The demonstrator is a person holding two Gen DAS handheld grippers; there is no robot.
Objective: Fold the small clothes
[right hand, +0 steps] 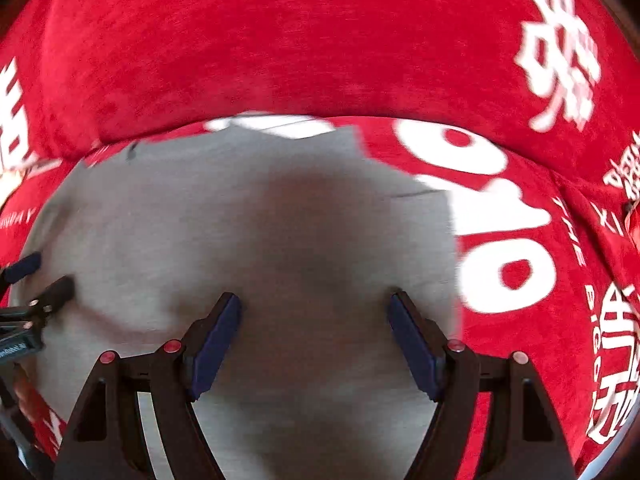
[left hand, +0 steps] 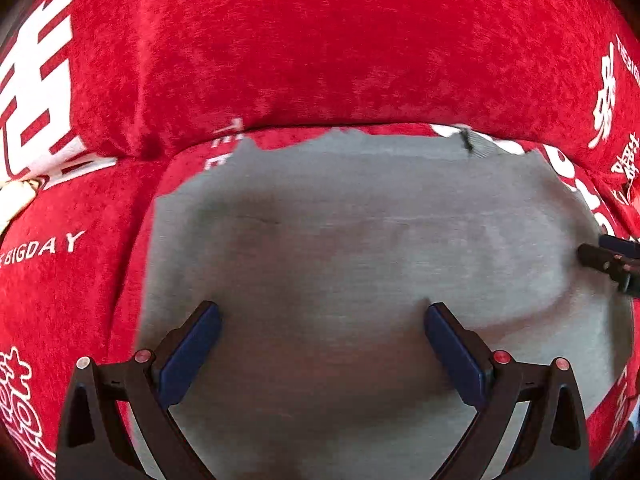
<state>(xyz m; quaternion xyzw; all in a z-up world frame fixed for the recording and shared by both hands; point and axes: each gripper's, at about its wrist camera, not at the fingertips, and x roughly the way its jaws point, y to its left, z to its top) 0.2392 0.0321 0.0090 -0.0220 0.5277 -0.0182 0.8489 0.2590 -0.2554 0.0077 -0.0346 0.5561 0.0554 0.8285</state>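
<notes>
A red plush cover (left hand: pixel 320 48) printed with white lettering fills both views; a seam runs across it where a raised back part meets the flat part below. On the flat part lies the grey garment (left hand: pixel 360 240), spread out nearly smooth, its far edge ragged against the seam and its left and right edges bordered by bare red fabric. That red margin is widest to the right in the right wrist view, where large white characters show.

The left gripper (left hand: pixel 322 320) hangs over the garment's near part, jaws wide with nothing between them. The right gripper (right hand: pixel 316 312) does likewise, jaws wide and empty. Each gripper's tips show at the edge of the other's view, well apart.

Legible print reads "BIGDAY" (left hand: pixel 46 246) at the left; the other lettering is too blurred to read.
</notes>
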